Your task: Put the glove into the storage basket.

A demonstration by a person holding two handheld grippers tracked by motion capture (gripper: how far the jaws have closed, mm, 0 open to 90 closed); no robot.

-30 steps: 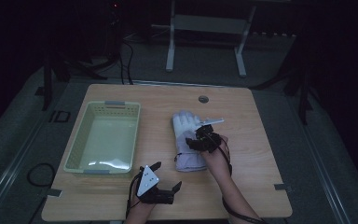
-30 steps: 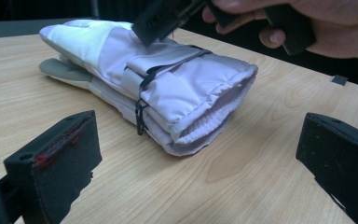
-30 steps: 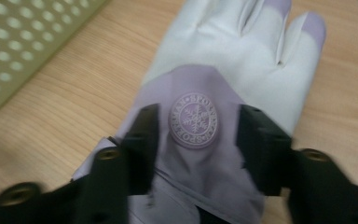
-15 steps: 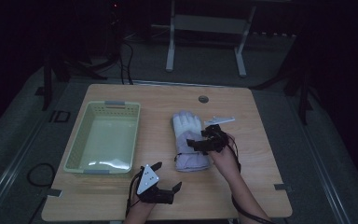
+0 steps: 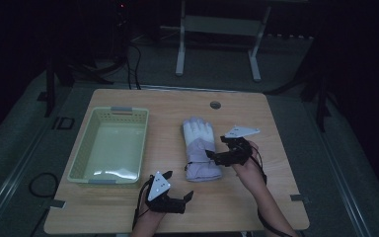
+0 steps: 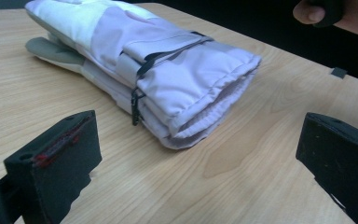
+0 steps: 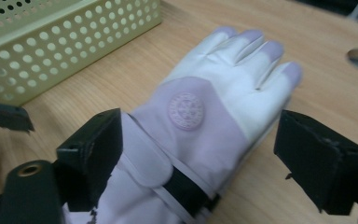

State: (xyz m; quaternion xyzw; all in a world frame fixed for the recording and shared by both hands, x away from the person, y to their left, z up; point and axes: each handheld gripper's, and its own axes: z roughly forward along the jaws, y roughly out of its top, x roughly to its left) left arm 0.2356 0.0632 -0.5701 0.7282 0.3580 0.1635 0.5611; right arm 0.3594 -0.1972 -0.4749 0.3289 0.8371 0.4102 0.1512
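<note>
One glove (image 5: 200, 148), one perforated basket (image 5: 109, 146) and two hand-held grippers, left (image 5: 177, 200) and right (image 5: 216, 157), are counted on one wooden surface (image 5: 256, 197).

Glove (image 5: 200, 148): flat on table (image 5: 276, 128), fingers away.
Right gripper (image 5: 214, 157): jaws wide, beside glove.
Basket (image 5: 81, 158): left of glove.
</note>
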